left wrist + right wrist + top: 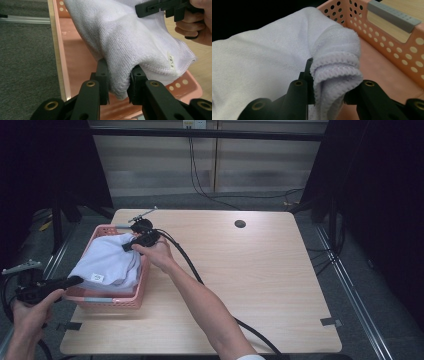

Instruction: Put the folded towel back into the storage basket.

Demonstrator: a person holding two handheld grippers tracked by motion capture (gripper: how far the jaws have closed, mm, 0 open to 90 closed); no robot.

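Towel: a folded pale lavender terry-cloth towel (110, 262) hangs over the pink perforated plastic basket (117, 301), held up at two ends.
Basket: at about 9 o'clock on the light wooden table (250, 280), by its left edge.
Left gripper (119, 83): at 8 o'clock in the high view; its jaws pinch the towel's near folded corner, pads pressed into the cloth.
Right gripper (329, 87): at the basket's far end, about 10 o'clock; its jaws clamp a bunched hemmed edge.
Label: a small white tag (170, 60) on the hem; its print seems too small to read.
Handle: a grey bar (393, 15) on the basket's rim.
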